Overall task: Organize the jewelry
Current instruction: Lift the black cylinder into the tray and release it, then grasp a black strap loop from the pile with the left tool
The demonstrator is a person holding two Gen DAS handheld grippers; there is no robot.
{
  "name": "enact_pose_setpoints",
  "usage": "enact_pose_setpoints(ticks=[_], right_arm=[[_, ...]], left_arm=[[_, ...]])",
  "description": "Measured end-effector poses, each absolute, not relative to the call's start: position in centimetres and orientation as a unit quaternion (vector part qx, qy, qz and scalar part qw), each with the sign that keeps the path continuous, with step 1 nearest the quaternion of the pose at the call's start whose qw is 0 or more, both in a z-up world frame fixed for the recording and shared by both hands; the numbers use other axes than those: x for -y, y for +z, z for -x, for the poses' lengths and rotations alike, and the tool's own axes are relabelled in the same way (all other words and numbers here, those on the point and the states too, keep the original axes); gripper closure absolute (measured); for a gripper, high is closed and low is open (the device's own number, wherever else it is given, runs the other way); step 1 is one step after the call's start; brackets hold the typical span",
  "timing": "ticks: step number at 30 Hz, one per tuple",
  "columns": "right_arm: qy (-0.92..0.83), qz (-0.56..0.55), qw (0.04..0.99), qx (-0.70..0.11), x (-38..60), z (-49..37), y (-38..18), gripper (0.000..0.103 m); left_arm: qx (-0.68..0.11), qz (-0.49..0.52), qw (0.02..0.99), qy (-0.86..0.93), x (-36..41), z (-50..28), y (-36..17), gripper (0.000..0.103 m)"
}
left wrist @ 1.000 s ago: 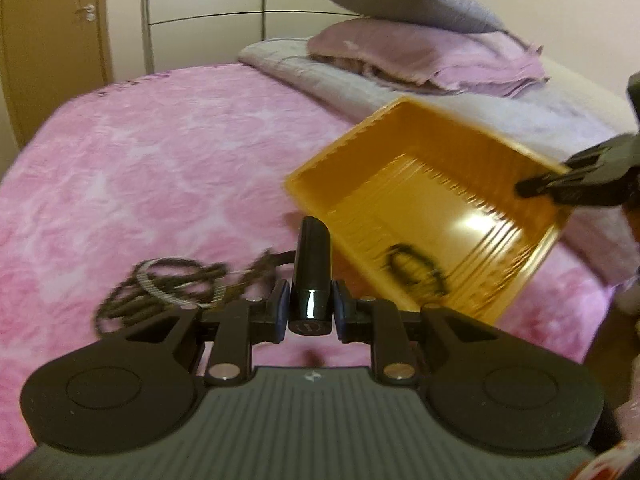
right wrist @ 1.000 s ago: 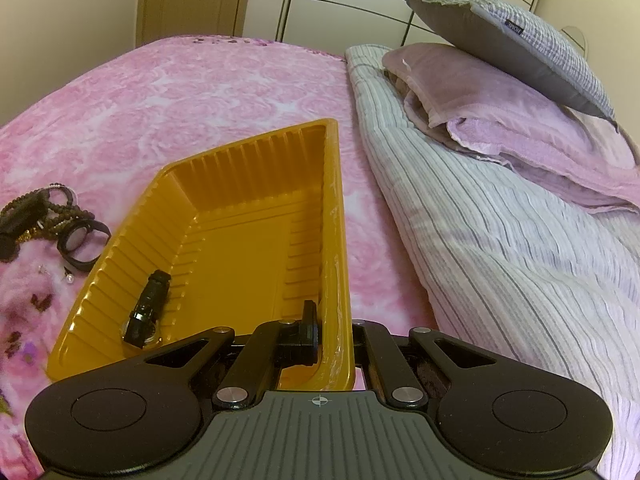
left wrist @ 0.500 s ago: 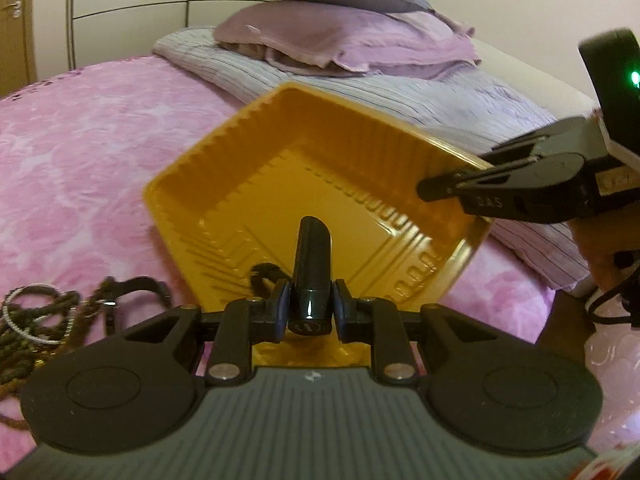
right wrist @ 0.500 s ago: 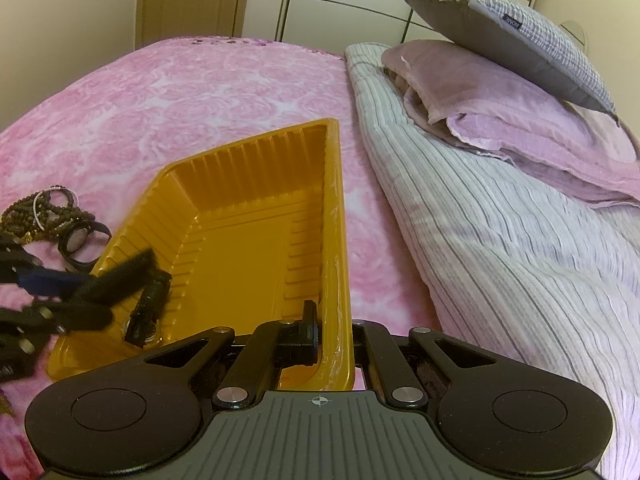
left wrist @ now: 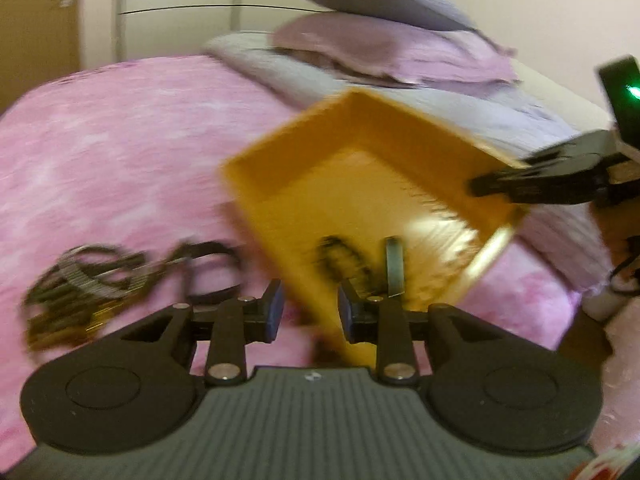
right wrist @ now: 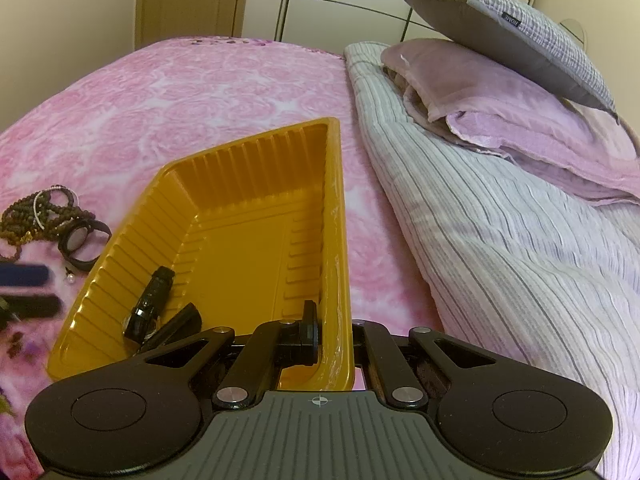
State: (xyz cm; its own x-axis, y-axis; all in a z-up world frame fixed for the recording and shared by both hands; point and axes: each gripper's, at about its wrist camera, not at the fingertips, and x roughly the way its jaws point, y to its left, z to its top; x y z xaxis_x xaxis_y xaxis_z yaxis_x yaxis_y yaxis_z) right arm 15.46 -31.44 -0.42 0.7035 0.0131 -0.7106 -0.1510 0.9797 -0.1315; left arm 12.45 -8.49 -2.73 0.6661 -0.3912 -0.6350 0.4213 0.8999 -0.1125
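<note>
An orange plastic tray lies on the pink bedspread. My right gripper is shut on the tray's near corner rim. A black watch and a black bar-shaped piece lie in the tray's near left end; both show blurred in the left wrist view, the watch and the bar. My left gripper is open and empty above the tray's edge; it appears blurred at the left of the right wrist view. A pile of beaded necklaces and a black bracelet lie left of the tray.
A striped grey blanket runs along the right of the tray. Purple and grey pillows are stacked beyond it. A wooden door and white wardrobe doors stand behind the bed.
My left gripper has opened and released the black bar, which now lies in the tray beside the watch. The left gripper has swung back toward the left.
</note>
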Motion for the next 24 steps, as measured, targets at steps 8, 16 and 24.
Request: enact_pose_setpoints(ticks=[8, 16, 24], right_arm=[[0.044, 0.089, 0.918, -0.383, 31.5, -15.4, -0.5, 0.1], [0.043, 0.084, 0.918, -0.386, 31.5, -15.4, -0.5, 0.1], [0.042, 0.084, 0.917, -0.387, 31.5, -15.4, -0.6, 0.1]], left_arm=[[-0.356, -0.023, 0.927, -0.115, 1.5, -11.9, -4.1, 0.077], [-0.355, -0.039, 0.926, -0.121, 2.3, -13.1, -5.6, 0.077], [-0.356, -0.073, 0.922, -0.131, 4.8, -14.8, -8.0, 0.084]])
